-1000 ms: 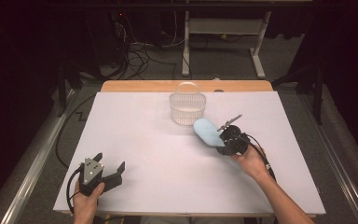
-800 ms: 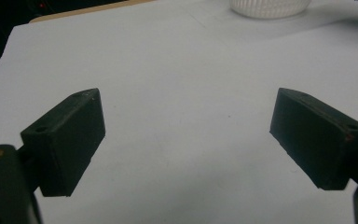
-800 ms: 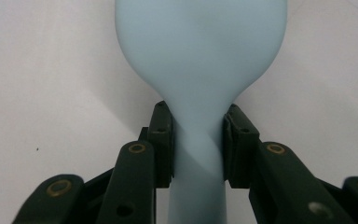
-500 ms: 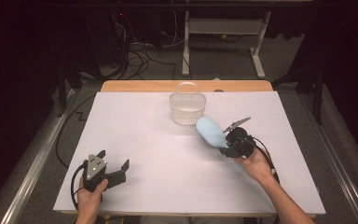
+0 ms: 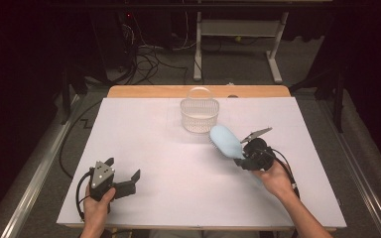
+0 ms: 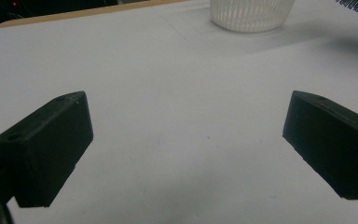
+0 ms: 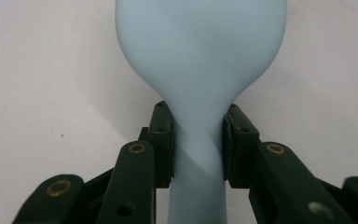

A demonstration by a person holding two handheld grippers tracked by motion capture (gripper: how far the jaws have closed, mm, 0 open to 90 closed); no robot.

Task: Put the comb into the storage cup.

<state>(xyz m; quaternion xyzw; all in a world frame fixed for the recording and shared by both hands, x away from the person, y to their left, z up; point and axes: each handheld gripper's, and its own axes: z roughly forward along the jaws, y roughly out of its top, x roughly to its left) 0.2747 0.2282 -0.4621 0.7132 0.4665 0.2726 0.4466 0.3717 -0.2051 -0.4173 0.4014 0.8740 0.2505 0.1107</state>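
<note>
From the high view, the right hand-held gripper (image 5: 246, 155) holds a light blue hairbrush (image 5: 225, 140) by its handle, lifted over the white worktop (image 5: 168, 163) just beside the white mesh basket (image 5: 199, 115); the step looks like carrying the brush to the basket, so next comes a lift over its rim. The left hand-held gripper (image 5: 124, 184) rests near the front edge, well apart. The left gripper view shows its jaws wide, nothing between, having just opened. The right gripper view shows the pads (image 7: 162, 140) pressed on the brush's neck (image 7: 198, 149).

Dark room, grey floor (image 5: 39, 163), cables (image 5: 149, 59), white desk frame (image 5: 238, 34).
</note>
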